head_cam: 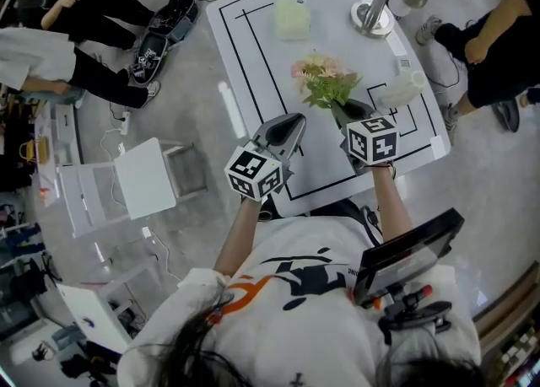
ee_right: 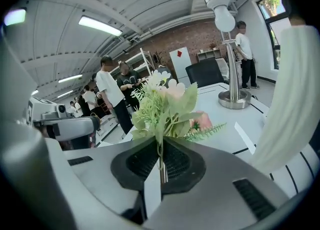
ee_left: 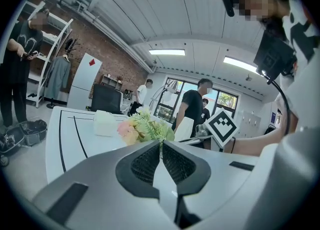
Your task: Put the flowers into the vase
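My right gripper is shut on the stems of a bunch of flowers, pink and cream blooms with green leaves, held above the white table. In the right gripper view the stems run down between the pressed pads and the flowers fan out above them. A white vase is just right of the bunch, and it fills the right edge of the right gripper view as a pale vase. My left gripper is shut and empty, left of the flowers.
A metal desk lamp stands at the table's far right corner, with a pale block to its left. Black lines mark the tabletop. A white chair and bags are on the floor to the left. People stand around the table.
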Action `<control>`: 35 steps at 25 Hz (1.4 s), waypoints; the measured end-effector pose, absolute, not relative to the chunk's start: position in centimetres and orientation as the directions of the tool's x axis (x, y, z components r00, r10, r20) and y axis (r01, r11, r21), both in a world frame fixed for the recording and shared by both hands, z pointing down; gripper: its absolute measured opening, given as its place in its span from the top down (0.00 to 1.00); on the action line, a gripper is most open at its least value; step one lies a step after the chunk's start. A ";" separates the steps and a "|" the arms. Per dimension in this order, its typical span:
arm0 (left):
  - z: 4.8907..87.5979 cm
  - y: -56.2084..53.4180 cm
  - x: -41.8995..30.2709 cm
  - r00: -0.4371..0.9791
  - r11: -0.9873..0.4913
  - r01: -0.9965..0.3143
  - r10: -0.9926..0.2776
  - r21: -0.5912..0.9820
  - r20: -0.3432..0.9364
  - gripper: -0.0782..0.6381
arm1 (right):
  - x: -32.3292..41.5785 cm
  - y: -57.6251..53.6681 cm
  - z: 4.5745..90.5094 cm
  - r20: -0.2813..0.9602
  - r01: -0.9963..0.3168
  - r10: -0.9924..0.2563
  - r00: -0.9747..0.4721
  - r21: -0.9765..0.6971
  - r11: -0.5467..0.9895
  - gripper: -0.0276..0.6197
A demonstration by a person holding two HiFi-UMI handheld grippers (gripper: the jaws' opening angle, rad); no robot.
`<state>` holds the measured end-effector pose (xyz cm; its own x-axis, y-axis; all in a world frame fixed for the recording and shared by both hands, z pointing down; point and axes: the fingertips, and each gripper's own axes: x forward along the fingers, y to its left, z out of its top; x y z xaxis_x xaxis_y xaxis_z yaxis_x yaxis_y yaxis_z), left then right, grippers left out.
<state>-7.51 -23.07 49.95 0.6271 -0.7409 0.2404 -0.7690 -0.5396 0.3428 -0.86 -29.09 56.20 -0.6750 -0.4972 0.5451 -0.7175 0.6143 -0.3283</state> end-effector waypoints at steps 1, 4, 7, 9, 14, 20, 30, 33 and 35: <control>49.8 -23.2 -7.4 0.631 -0.544 -0.766 -0.739 0.341 0.238 0.88 | -0.7 -28.9 55.6 0.533 -0.714 -0.501 -0.682 -0.335 0.615 0.92; 49.5 -23.4 -7.1 0.640 -0.558 -0.760 -0.733 0.333 0.231 0.88 | 0.1 -28.1 53.9 0.491 -0.697 -0.509 -0.707 -0.361 0.620 0.92; 49.4 -23.7 -6.6 0.654 -0.579 -0.751 -0.720 0.318 0.232 0.88 | 1.1 -27.8 52.1 0.439 -0.694 -0.539 -0.718 -0.392 0.604 0.92; 49.2 -23.9 -6.2 0.665 -0.594 -0.742 -0.708 0.309 0.236 0.88 | 2.1 -27.7 50.9 0.413 -0.702 -0.568 -0.712 -0.398 0.591 0.92; 48.2 -24.7 -4.2 0.707 -0.643 -0.704 -0.670 0.301 0.224 0.87 | 4.5 -27.2 47.4 0.346 -0.711 -0.623 -0.701 -0.405 0.575 0.92; 46.8 -25.7 -0.4 0.773 -0.723 -0.635 -0.599 0.272 0.210 0.84 | 7.4 -26.7 43.1 0.256 -0.706 -0.671 -0.696 -0.414 0.575 0.92; 45.1 -28.7 5.0 0.820 -0.789 -0.571 -0.537 0.225 0.199 0.81 | 13.1 -28.5 37.2 0.137 -0.737 -0.757 -0.639 -0.393 0.551 0.92; 44.9 -29.4 6.6 0.827 -0.800 -0.560 -0.525 0.215 0.202 0.80 | 14.8 -29.3 36.6 0.126 -0.745 -0.771 -0.624 -0.394 0.539 0.92; 45.0 -29.9 7.7 0.830 -0.806 -0.554 -0.517 0.209 0.210 0.79 | 16.0 -29.8 36.4 0.124 -0.750 -0.778 -0.616 -0.395 0.531 0.92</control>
<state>7.73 -29.91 45.04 0.8301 -0.5165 0.2099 -0.5542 -0.8057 0.2091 16.02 -29.85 36.45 -0.6157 -0.7782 0.1236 -0.7499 0.5306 -0.3952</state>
